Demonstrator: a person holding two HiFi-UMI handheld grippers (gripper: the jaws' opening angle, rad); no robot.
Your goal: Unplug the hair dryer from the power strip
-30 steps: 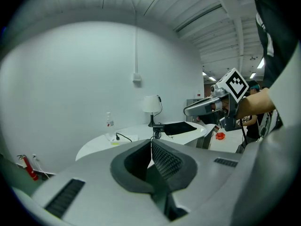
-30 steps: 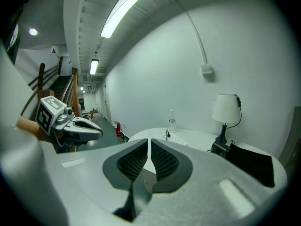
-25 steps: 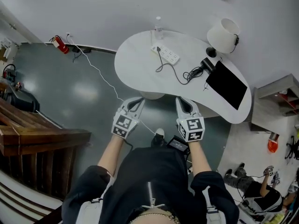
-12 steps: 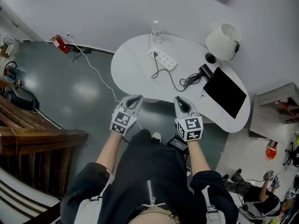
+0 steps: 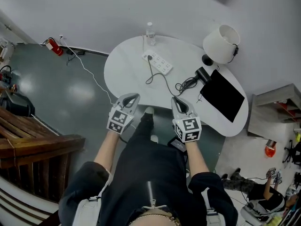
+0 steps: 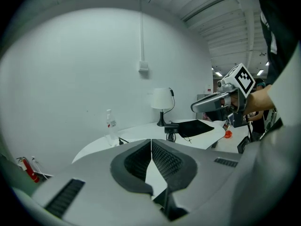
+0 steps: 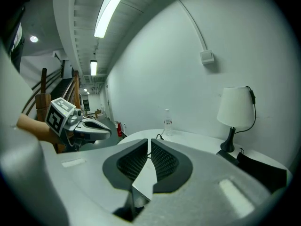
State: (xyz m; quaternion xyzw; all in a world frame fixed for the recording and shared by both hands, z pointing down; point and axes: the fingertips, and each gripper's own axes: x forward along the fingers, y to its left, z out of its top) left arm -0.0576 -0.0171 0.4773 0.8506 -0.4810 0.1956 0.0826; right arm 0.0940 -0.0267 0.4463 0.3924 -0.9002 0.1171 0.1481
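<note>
Blk hair dryer (image 5: 203,74), cord (image 5: 187,84) coiled, plugged in wht power strip (image 5: 158,63).

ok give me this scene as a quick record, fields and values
table: white, rounded
power strip: white, on the table near the bottle
hair dryer: black, lying beside the black pad, cord bunched next to it
plug: in the power strip, at the end nearer the bottle
lamp: white shade, far side of the table
left gripper: shut, empty, at the table's near edge
right gripper: shut, empty, at the near edge
task: not yet unplugged
</note>
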